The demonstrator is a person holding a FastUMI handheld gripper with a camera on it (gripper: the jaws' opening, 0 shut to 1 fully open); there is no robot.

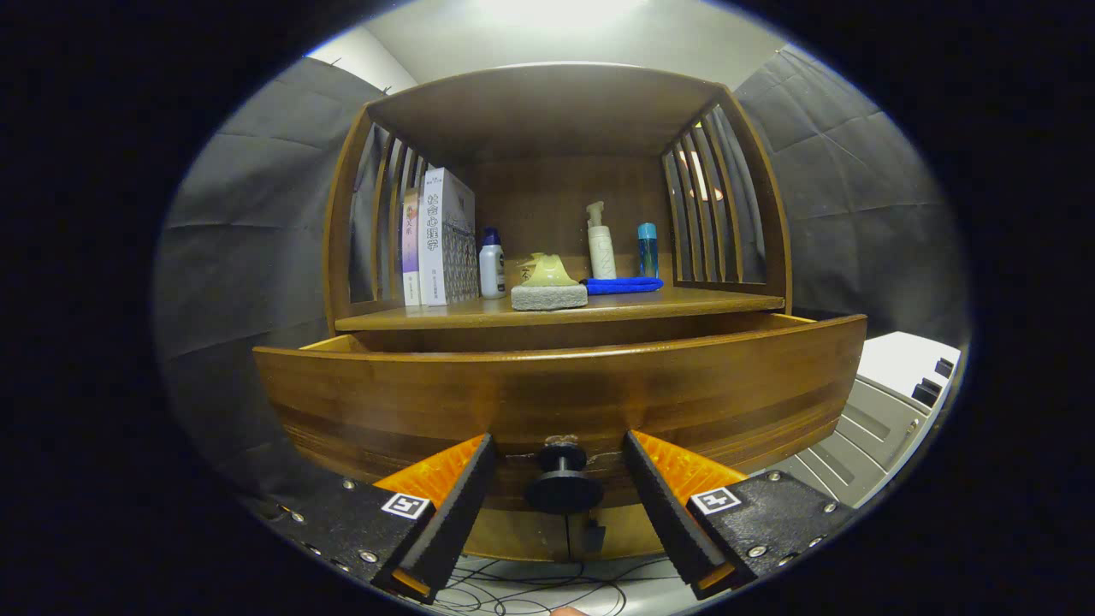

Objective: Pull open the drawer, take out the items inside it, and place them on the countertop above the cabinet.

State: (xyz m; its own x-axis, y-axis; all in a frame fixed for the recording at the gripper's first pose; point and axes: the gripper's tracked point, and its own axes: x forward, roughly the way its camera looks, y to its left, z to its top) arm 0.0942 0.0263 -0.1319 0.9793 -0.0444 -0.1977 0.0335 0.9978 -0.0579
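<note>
gripper point(560, 483) is spread wide with the knob point(563, 483) sitting free between the fingers, touching neither, drawer point(560, 393) front pulled out a bit past the countertop point(599, 306) edge where a sponge point(548, 285) sits near the lip

The cabinet point(556, 111) is warm mid-brown wood with darker streaks of grain running along the drawer front point(556, 393); the drawer's inner edge looks paler, almost yellow. Its knob point(563, 483) is black. On the countertop point(599, 306) stand a white book point(445, 235) with dark lettering and a chequered side, a thinner pinkish-purple book point(411, 248), a white bottle point(491, 263) with a blue cap, a cream spray bottle point(600, 241), a turquoise bottle point(648, 248), a bright blue cloth point(623, 285), and a speckled grey sponge point(548, 296) with a yellowish-green top.
</note>
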